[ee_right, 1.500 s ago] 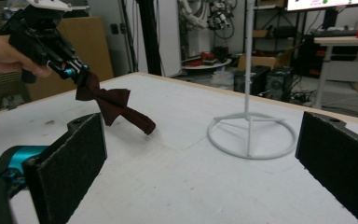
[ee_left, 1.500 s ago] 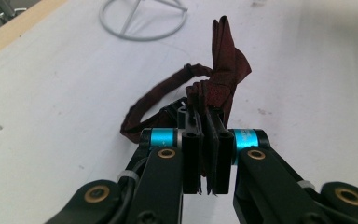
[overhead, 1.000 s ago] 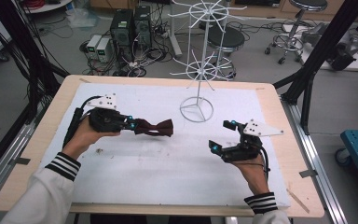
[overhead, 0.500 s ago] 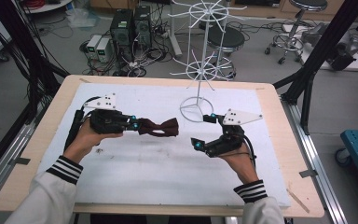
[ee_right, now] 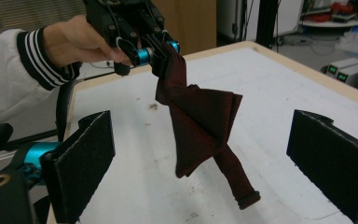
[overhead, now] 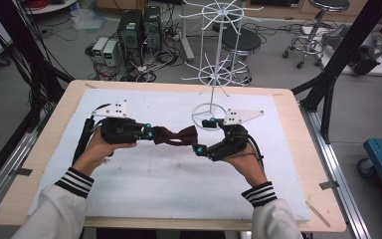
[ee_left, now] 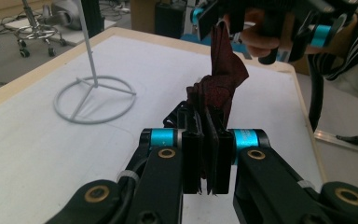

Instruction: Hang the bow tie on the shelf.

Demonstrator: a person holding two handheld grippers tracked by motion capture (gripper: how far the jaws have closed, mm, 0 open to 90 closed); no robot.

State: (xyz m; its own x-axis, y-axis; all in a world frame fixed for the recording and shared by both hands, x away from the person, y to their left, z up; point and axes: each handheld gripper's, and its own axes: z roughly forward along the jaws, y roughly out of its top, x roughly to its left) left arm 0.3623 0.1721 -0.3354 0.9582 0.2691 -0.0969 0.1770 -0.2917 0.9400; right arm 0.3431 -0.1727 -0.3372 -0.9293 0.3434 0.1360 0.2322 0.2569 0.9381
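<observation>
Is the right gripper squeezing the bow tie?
No, the right gripper has its jaws wide apart around the bow tie, which hangs from the left gripper.

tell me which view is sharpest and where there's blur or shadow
Left gripper view: dark red fabric bow tie and left gripper crisp, backdrop soft. Right gripper view: near pads slightly blurred, bow tie clear. High view: even overhead light, faint shadows on the white foam mat, white wire rack thin but legible.
</observation>
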